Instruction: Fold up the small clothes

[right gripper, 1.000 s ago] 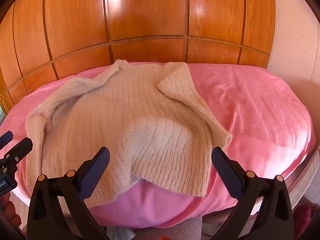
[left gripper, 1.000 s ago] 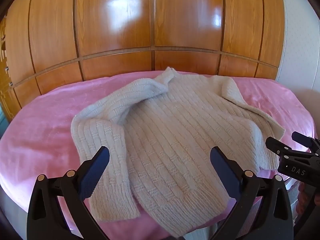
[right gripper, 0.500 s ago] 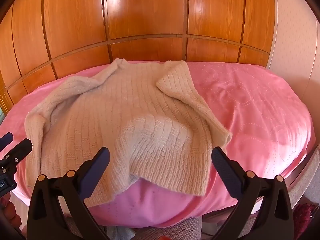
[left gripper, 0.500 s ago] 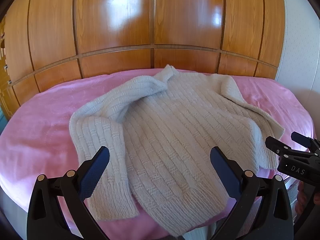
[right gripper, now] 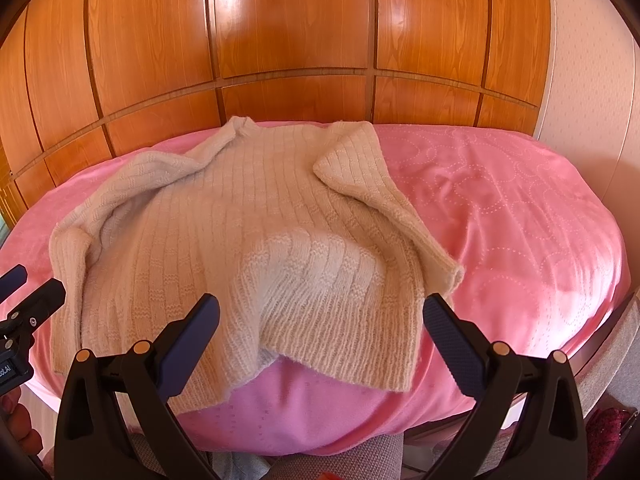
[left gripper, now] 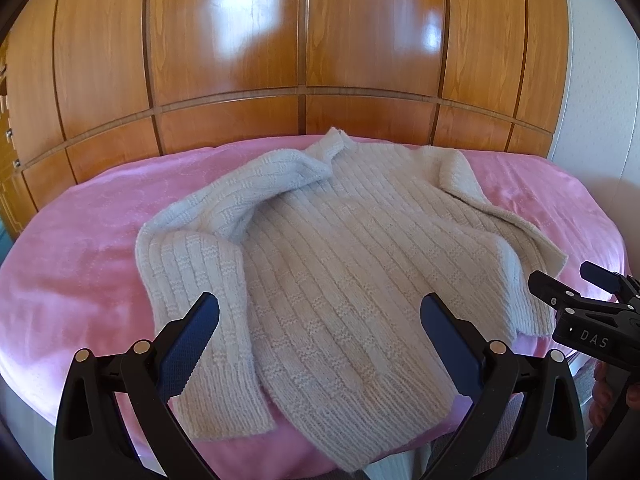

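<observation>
A cream knitted sweater lies spread on a pink bedcover, hem toward me, both sleeves folded in along its sides. It also shows in the right wrist view, where the hem is rumpled and bulges up. My left gripper is open and empty, hovering above the hem. My right gripper is open and empty above the sweater's right hem corner; it also shows at the right edge of the left wrist view.
A glossy wooden panelled wall stands behind the bed. A pale wall is at the right. The bedcover's right half is bare. The left gripper appears at the left edge of the right wrist view.
Both grippers have drawn back slightly; the sweater sits a little lower and further in view. The sweater itself has not moved and both grippers stay open.
</observation>
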`<control>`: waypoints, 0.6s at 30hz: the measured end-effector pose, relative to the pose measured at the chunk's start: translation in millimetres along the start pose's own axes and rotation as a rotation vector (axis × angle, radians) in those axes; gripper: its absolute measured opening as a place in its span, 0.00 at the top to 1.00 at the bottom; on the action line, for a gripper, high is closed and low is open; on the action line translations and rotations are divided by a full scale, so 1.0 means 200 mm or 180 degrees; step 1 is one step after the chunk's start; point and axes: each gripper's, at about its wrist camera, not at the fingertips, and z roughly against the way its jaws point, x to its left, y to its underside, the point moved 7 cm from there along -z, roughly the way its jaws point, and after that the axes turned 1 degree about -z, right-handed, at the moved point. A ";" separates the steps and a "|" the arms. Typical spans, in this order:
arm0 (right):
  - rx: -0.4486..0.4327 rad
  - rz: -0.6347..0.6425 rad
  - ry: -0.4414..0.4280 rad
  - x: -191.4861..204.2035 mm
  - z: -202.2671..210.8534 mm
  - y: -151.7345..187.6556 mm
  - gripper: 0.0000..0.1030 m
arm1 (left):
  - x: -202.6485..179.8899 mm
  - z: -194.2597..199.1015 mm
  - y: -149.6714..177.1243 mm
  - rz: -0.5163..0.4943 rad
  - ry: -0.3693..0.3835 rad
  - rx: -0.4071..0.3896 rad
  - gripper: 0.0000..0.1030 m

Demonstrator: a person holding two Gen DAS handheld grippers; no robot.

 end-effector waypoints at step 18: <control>0.0062 0.0051 0.0026 0.02 -0.04 0.00 0.02 | -0.01 -0.09 0.06 0.0084 0.0394 0.0346 0.03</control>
